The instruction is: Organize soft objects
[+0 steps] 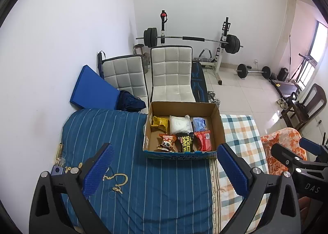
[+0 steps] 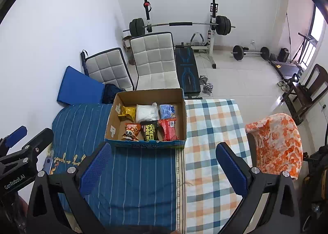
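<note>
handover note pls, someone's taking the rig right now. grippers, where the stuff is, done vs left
Left gripper: open, empty, over the blue striped bedding.
Right gripper: open, empty, over the seam between that bedding and the checked blanket.
Cardboard box sits on the bed ahead of both grippers. In it, two rows: yellow packet, white bag, blue pack at the back; panda packet, shoe shine wipes, red packet in front.
Done: six packs lie in the box, side by side.
Left: no loose packs visible on the bed; check outside the views before calling it finished.
</note>
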Demonstrator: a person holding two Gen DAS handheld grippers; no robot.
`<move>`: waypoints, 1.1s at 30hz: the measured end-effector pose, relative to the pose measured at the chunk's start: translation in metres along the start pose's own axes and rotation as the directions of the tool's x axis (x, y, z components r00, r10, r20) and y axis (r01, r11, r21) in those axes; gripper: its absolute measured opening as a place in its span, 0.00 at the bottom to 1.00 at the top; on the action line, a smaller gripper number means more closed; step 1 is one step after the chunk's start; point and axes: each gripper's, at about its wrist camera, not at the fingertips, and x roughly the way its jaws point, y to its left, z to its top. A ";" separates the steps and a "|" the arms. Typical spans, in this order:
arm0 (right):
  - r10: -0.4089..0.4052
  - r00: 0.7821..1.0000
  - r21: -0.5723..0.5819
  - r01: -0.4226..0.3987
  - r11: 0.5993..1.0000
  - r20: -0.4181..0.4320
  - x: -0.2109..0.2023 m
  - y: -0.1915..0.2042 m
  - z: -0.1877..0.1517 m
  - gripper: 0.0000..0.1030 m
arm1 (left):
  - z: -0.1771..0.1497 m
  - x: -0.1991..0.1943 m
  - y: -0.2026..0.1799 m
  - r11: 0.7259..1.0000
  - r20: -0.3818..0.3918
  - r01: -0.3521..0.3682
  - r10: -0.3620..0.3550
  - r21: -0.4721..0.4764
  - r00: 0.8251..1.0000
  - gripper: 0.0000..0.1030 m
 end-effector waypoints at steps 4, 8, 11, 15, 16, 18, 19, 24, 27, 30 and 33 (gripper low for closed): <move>0.001 1.000 -0.004 -0.001 1.000 0.000 0.000 0.000 -0.001 1.00 | 0.000 -0.001 -0.001 1.000 -0.003 -0.002 0.002 -0.003 1.000 1.00; 0.005 1.000 -0.005 -0.005 1.000 -0.001 0.000 0.000 -0.001 1.00 | 0.000 -0.001 0.000 1.000 -0.003 -0.003 0.003 -0.003 1.000 1.00; 0.003 1.000 -0.006 -0.003 1.000 0.000 -0.001 0.000 -0.001 1.00 | -0.001 -0.001 -0.001 1.000 0.000 -0.006 0.006 -0.006 1.000 1.00; -0.002 1.000 -0.004 0.002 1.000 0.004 0.000 0.000 0.000 1.00 | -0.003 0.000 0.000 1.000 0.001 -0.012 0.012 -0.009 1.000 1.00; -0.004 1.000 -0.003 0.004 1.000 0.004 0.001 0.001 0.001 1.00 | -0.003 0.000 0.000 1.000 -0.001 -0.013 0.013 -0.007 1.000 1.00; -0.007 1.000 0.000 0.007 1.000 0.005 0.001 0.001 0.001 1.00 | -0.003 0.002 0.000 1.000 -0.004 -0.014 0.014 -0.009 1.000 1.00; -0.010 1.000 0.002 0.010 1.000 0.005 0.001 0.002 0.002 1.00 | -0.004 0.002 0.000 1.000 -0.005 -0.014 0.014 -0.010 1.000 1.00; -0.029 0.999 0.003 0.029 1.000 0.017 0.000 0.002 0.002 1.00 | -0.005 0.002 0.000 1.000 -0.005 -0.015 0.015 -0.011 1.000 1.00; -0.063 0.997 0.003 0.063 0.998 0.039 -0.003 0.005 0.003 1.00 | -0.005 0.002 0.001 1.000 -0.003 -0.019 0.019 -0.014 1.000 1.00; -0.078 0.996 0.004 0.078 0.997 0.048 -0.005 0.008 0.003 1.00 | -0.007 0.003 0.002 1.000 0.000 -0.024 0.024 -0.020 1.000 1.00; -0.086 0.995 0.004 0.086 0.996 0.047 -0.005 0.010 0.002 1.00 | -0.007 0.003 0.002 1.000 -0.001 -0.023 0.023 -0.021 1.000 1.00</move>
